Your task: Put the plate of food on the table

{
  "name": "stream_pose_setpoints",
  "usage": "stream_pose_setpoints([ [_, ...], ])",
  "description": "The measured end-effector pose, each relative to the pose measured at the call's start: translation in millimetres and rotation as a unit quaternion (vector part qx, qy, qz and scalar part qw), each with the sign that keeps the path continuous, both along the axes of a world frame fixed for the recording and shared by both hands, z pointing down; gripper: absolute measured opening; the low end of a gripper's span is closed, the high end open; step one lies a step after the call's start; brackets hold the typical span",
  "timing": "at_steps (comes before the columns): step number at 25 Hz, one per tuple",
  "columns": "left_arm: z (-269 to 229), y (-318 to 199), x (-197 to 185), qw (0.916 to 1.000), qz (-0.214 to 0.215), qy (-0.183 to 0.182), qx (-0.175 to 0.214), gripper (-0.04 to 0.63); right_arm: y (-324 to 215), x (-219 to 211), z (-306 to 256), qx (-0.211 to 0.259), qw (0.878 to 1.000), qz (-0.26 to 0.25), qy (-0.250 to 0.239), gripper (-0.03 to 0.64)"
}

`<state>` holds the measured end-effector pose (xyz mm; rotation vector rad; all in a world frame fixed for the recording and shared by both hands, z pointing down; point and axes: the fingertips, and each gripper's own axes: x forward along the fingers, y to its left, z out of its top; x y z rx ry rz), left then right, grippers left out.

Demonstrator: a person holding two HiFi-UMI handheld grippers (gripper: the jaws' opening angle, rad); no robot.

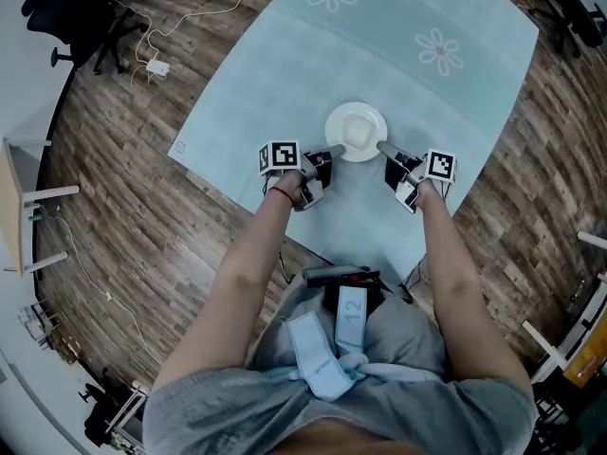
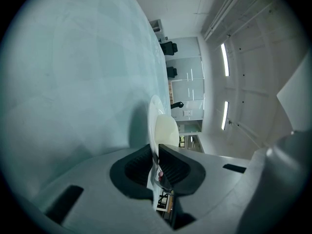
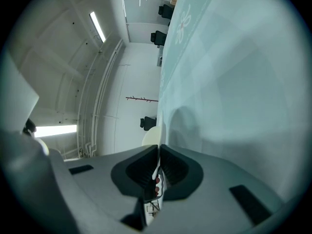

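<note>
1. Nearest the person, in the lower middle of the head view, both forearms reach forward with a tool in each hand.
2. The left tool (image 1: 332,151) is closed on the left rim of the plate (image 1: 363,115). Its own view shows the thin white edge pinched between the dark pads with no gap.
3. The right tool (image 1: 384,147) is clamped the same way on the opposite, right rim.
4. The plate sits at frame centre, between the two tools and just ahead of them, and looks level. A pale heap of food (image 1: 358,131) lies in its middle. The line joining the two grips runs left to right across the frame, and neither hand is nearer.
5. Directly beneath is the desk (image 1: 455,102), covered by a pale blue cloth (image 1: 285,83); the plate is over the cloth's near part. Both gripper views show a shadow on the cloth close beside the plate, but I cannot tell whether the underside touches.
6. The coming move is probably straight down, both tools together to keep the plate flat.
</note>
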<state>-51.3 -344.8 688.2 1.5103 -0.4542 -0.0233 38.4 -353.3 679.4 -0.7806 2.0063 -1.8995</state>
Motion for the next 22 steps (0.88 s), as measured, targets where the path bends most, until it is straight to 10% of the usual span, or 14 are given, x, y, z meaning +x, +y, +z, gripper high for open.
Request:
stream_pose_setpoints([
  [22, -2.1, 41.4, -8.2, 0.9898, 0.137, -0.019, 0.034, 0.060, -2.0, 4.4, 14.1, -0.033, 0.999, 0.004, 0.017, 0.037],
])
